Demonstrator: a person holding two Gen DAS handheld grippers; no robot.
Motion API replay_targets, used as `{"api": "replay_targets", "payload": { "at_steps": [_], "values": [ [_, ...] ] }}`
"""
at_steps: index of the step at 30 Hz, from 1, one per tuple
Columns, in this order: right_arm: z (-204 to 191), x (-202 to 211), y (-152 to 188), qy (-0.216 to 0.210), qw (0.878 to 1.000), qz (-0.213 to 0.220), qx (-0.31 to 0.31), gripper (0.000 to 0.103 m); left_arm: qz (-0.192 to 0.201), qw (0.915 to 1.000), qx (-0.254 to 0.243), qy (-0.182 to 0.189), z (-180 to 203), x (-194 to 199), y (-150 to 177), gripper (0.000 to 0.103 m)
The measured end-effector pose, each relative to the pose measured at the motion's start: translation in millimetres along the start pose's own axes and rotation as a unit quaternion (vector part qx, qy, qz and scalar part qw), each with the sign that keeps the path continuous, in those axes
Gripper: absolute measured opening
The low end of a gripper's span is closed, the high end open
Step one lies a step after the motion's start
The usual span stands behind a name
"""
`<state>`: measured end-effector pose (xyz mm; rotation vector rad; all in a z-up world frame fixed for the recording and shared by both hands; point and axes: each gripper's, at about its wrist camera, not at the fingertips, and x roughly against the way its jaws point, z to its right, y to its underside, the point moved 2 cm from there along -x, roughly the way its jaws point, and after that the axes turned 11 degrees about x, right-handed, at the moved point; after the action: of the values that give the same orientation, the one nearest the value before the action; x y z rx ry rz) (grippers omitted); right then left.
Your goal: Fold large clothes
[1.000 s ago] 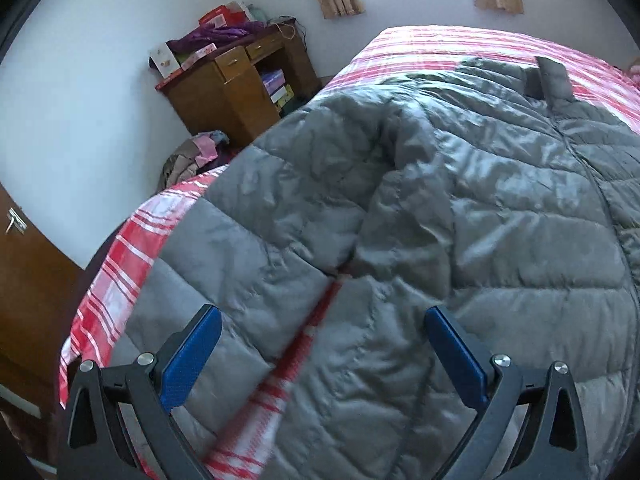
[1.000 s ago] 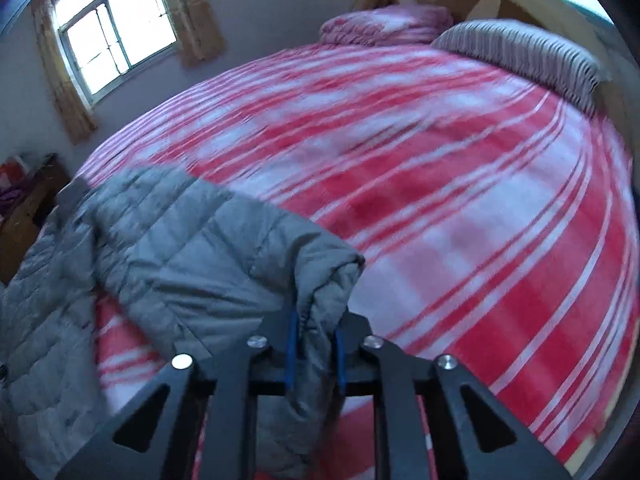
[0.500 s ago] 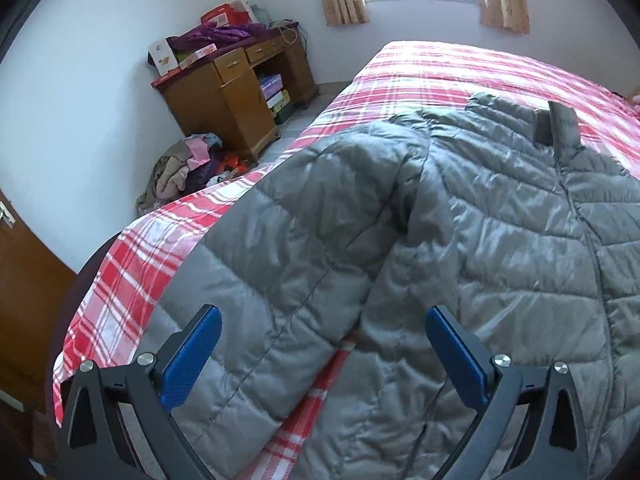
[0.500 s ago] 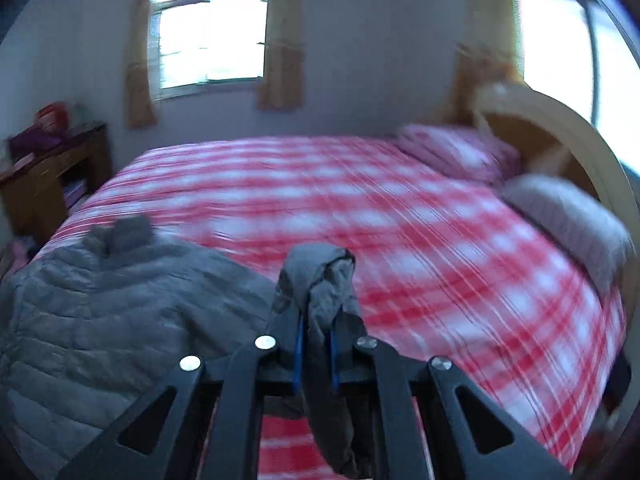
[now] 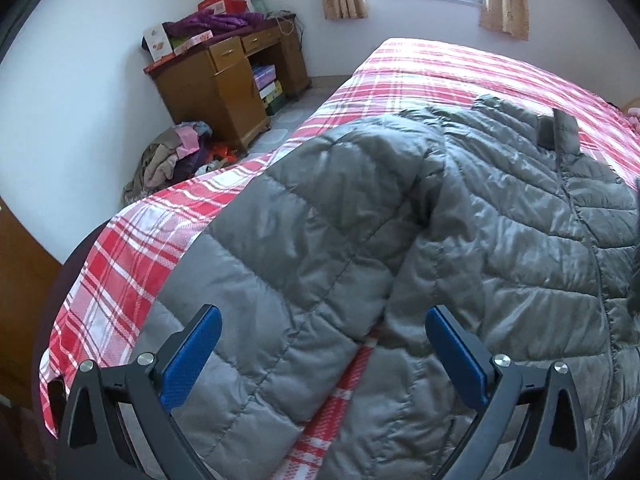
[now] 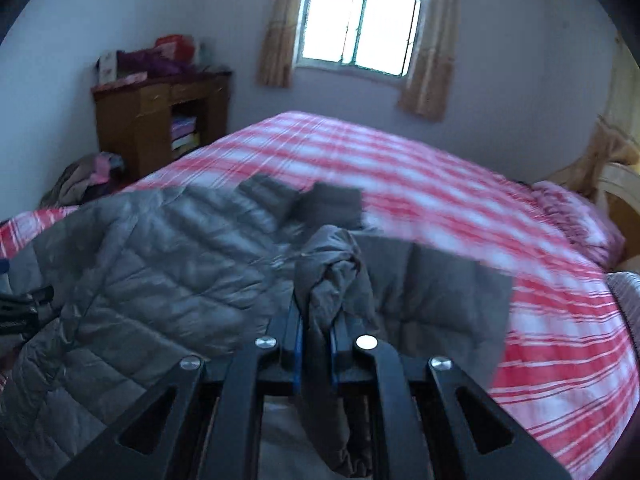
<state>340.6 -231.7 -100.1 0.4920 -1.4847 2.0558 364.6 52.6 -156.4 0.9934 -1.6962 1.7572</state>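
Note:
A grey quilted puffer jacket (image 5: 460, 220) lies spread on a bed with a red and white plaid cover (image 5: 132, 248). Its left sleeve (image 5: 304, 248) lies folded down over the body. My left gripper (image 5: 322, 354) is open and empty, just above the sleeve's lower part. In the right wrist view the jacket (image 6: 152, 264) lies to the left, and my right gripper (image 6: 316, 320) is shut on the bunched cuff of the other sleeve (image 6: 330, 268), holding it up over the jacket's body.
A wooden desk (image 5: 216, 80) piled with boxes and purple cloth stands by the far wall under a curtained window (image 6: 362, 24). A heap of clothes (image 5: 172, 156) lies on the floor beside the bed. Pillows (image 6: 576, 220) and a headboard are at the right.
My right gripper has swung the held sleeve cuff from the open bed side back over the jacket. My left gripper has drawn back and up a little, still open.

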Motion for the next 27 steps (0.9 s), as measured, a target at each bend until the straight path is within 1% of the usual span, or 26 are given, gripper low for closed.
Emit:
{"api": "replay_targets", "payload": {
  "at_steps": [2,3,4,5,6,8,11,12,14,15,17,18,20,21,22,24,27],
  "values": [
    [-14,-15,7,-0.020,1.000,-0.011,0.005,0.022,-0.002,1.0000,0.000,-0.008,-2,-1,-1,0.102],
    [-19,-19,12,-0.033,0.999,-0.015,0.004,0.039,-0.001,0.9999,-0.001,-0.010,-3,1,-3,0.102],
    [-19,-18,15,-0.045,0.999,-0.012,-0.001,0.063,0.002,0.9999,-0.001,-0.011,-3,3,-4,0.102],
    [-18,-11,21,-0.061,0.998,0.001,-0.008,0.072,0.005,0.9999,-0.002,-0.010,-2,6,-7,0.102],
    [-20,-4,19,-0.064,0.998,0.009,-0.012,0.082,0.008,0.9999,-0.002,-0.007,1,11,-10,0.102],
    [-15,16,27,-0.072,0.997,0.028,-0.015,0.083,0.015,0.9999,-0.001,-0.001,10,21,-15,0.102],
    [0,43,45,-0.082,0.996,0.039,-0.017,0.088,0.019,0.9993,-0.010,0.029,39,37,-20,0.102],
    [11,51,55,-0.077,0.996,0.041,-0.022,0.090,0.017,0.9988,-0.017,0.043,53,42,-20,0.102],
    [29,58,71,-0.057,0.997,0.041,-0.034,0.093,0.006,0.9972,-0.029,0.069,81,47,-18,0.102],
    [39,60,80,-0.040,0.998,0.036,-0.042,0.095,-0.006,0.9956,-0.033,0.087,98,48,-16,0.102],
    [58,58,101,-0.004,0.999,0.017,-0.048,0.095,-0.026,0.9925,-0.038,0.113,125,48,-13,0.102],
    [61,57,109,0.004,0.999,0.011,-0.051,0.095,-0.032,0.9909,-0.041,0.124,142,47,-11,0.102],
    [72,52,126,0.007,0.998,-0.005,-0.065,0.095,-0.035,0.9900,-0.050,0.127,167,41,-8,0.102],
    [76,48,134,0.004,0.997,-0.011,-0.074,0.095,-0.034,0.9901,-0.058,0.123,182,34,-7,0.102],
    [77,46,139,0.003,0.997,-0.014,-0.078,0.095,-0.038,0.9907,-0.068,0.112,194,25,-5,0.102],
    [81,42,148,0.005,0.996,-0.017,-0.084,0.095,-0.051,0.9913,-0.078,0.092,211,5,1,0.102],
    [84,36,161,-0.001,0.996,-0.026,-0.089,0.095,-0.077,0.9902,-0.079,0.087,226,-22,6,0.101]
  ]
}}
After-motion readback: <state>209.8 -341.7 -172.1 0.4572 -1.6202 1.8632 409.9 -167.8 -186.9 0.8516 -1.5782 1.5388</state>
